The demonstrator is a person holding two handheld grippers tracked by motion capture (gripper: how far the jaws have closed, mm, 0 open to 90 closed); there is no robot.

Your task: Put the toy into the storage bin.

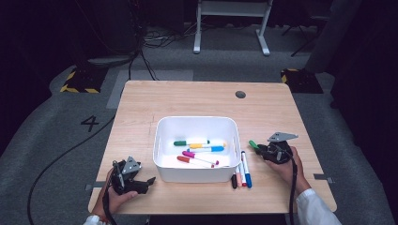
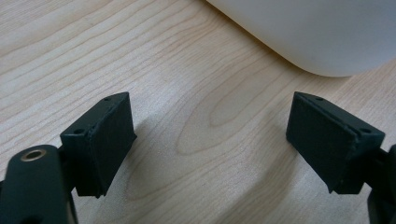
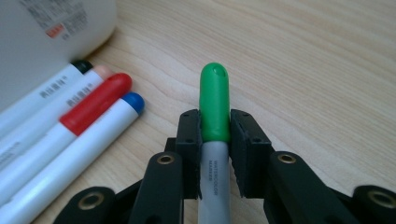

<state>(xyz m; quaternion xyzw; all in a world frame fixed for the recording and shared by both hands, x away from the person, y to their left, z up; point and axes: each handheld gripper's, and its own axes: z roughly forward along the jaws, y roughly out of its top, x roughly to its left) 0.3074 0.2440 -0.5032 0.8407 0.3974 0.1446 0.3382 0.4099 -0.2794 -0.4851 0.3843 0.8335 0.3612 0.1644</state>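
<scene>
A white bin (image 1: 196, 120) in the middle of the wooden table holds several coloured markers (image 1: 199, 151). Several more markers (image 1: 240, 174) lie on the table against the bin's right front corner; their black, peach, red (image 3: 95, 103) and blue caps lie side by side. My right gripper (image 1: 260, 149) (image 3: 215, 135) is just right of the bin, low over the table, shut on a green-capped marker (image 3: 215, 100) (image 1: 253, 144) whose cap sticks out past the pads. My left gripper (image 1: 146, 183) (image 2: 210, 140) rests at the bin's left front, open, with bare wood between its jaws.
The bin's rounded corner (image 2: 317, 32) lies just ahead of the left jaws. A labelled bin wall (image 3: 46, 28) stands left of the right gripper. A dark hole (image 1: 240, 94) is in the far tabletop. Bare wood stretches behind the bin and along both sides.
</scene>
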